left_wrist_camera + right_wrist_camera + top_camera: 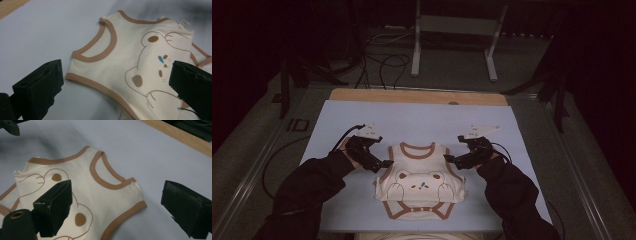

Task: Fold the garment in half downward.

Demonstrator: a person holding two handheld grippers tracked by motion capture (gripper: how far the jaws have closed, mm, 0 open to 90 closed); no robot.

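Cream cotton bodysuit (419,182), brown-trimmed, flat | left claw (388,163), right claw (448,159): wide open, empty

Bodysuit (419,182) on mat (422,120) — left gripper (388,163) left, right gripper (448,159) right

Black tongs (387,163), grey plates, black cables, dark sleeves.

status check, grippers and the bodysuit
Left gripper and right gripper open, flanking bodysuit shoulders. Bodysuit flat on blue mat, bear print up. Nothing in the way.
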